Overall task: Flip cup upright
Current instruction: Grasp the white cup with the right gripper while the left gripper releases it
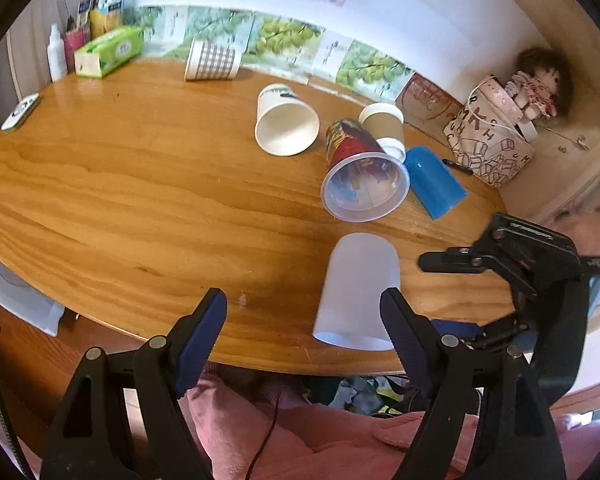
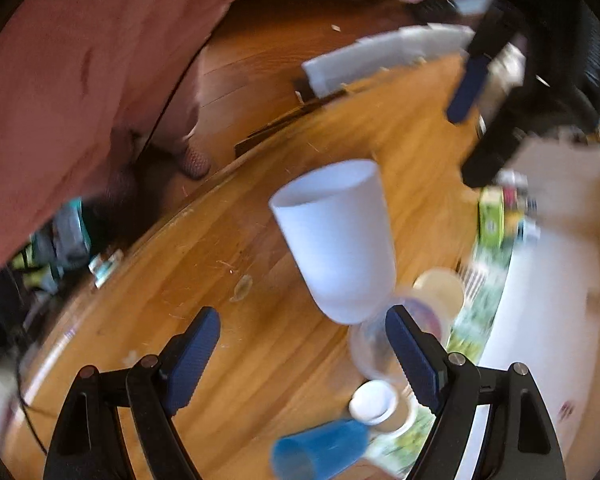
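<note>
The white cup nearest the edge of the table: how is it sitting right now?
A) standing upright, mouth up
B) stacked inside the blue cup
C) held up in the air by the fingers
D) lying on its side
D. The white cup lies on its side on the wooden table, its open mouth toward the table's near edge, and both the left gripper and the right gripper are open and not holding it.

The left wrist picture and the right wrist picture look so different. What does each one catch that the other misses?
Only the left wrist view shows the dark-haired rag doll and the checked paper cup. Only the right wrist view shows the wooden floor and a slippered foot. Both show the frosted white plastic cup, the blue plastic cup and the round wooden table.
</note>
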Tool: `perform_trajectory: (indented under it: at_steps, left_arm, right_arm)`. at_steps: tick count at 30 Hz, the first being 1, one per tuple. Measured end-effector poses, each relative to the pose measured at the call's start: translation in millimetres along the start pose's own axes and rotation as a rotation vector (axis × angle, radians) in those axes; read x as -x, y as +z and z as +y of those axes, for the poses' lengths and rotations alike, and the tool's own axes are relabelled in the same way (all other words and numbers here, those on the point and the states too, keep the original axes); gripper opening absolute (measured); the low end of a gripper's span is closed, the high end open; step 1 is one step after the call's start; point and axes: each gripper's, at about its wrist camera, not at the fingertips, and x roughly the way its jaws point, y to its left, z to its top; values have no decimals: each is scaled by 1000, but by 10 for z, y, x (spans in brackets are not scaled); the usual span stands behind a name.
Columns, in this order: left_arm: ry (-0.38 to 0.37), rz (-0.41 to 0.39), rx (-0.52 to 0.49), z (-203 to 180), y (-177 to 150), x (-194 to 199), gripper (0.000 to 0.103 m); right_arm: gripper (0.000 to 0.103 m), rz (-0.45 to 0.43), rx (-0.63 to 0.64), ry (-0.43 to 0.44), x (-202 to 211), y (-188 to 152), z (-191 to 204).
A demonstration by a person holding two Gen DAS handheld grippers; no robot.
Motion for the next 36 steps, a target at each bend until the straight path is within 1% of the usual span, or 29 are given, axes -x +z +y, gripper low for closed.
perform_trajectory:
  at_steps: [6, 9, 12, 16, 21, 23, 27, 30, 33, 35, 36]
  left_arm:
    - [-6, -71, -34, -71, -92, 131, 82]
    - [-10, -93, -53, -97, -104, 189, 82]
    - [-6, -104, -59, -99, -123, 232, 82]
    - [-8, -96, -32, -28, -156, 252, 82]
    - [11, -78, 3, 67, -196, 243, 82]
    - [19, -74, 17, 99, -204, 253, 82]
    - [35, -70, 19, 125, -211, 288, 82]
    - [44, -67, 21, 145, -207, 314, 82]
    - [51, -63, 23, 170, -197, 336, 82]
    - [50, -58, 30, 193, -178, 351, 82]
    - [45, -58, 36, 207, -167, 362, 82]
  right_arm:
    - [85, -42, 123, -29, -17, 112, 4]
    - [85, -60, 182, -50, -59, 168, 8]
    - [85, -71, 233, -43, -117, 229, 18]
    - [85, -74, 293, -37, -191, 253, -12]
    - [85, -53, 311, 24, -269, 315, -69]
    - [84, -44, 291, 42, -288, 346, -118]
    - [69, -47, 272, 60, -298, 381, -172]
    - [69, -47, 208, 80, -302, 411, -236]
    - [68, -54, 117, 74, -277, 428, -311]
    - [68, -60, 27, 82, -249, 432, -392]
    - [68, -62, -46, 87, -235, 423, -466]
